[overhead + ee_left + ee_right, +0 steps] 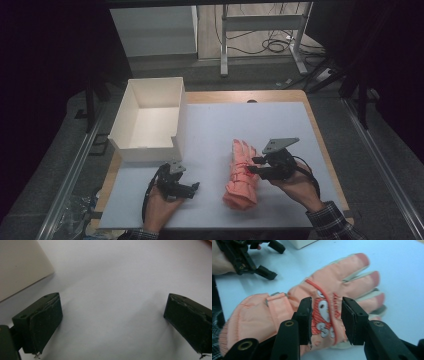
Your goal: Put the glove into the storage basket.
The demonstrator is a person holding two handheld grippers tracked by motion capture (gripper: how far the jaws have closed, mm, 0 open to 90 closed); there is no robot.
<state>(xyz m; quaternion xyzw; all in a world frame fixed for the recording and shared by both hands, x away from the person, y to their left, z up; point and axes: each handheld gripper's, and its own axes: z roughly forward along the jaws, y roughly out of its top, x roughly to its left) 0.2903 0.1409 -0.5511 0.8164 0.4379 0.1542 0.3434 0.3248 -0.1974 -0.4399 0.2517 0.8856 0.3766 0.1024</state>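
Observation:
A pink winter glove (241, 175) lies flat on the white mat (220, 125), fingers pointing away from me and the knitted cuff toward me. In the right gripper view the glove (324, 287) shows a cartoon patch and a wrist strap. My right gripper (253, 165) hovers at the glove's right side, and its jaws (326, 315) stand apart over the patch without pressing on it. My left gripper (192, 190) rests to the left of the glove near the mat's front edge. It is wide open (112, 315) with bare mat between the jaws.
A white open-topped box (150, 147) stands at the mat's back left, just beyond the left gripper; its corner (20, 265) shows in the left gripper view. The wooden table edge (320, 135) rims the mat. Table legs and cables lie on the floor behind.

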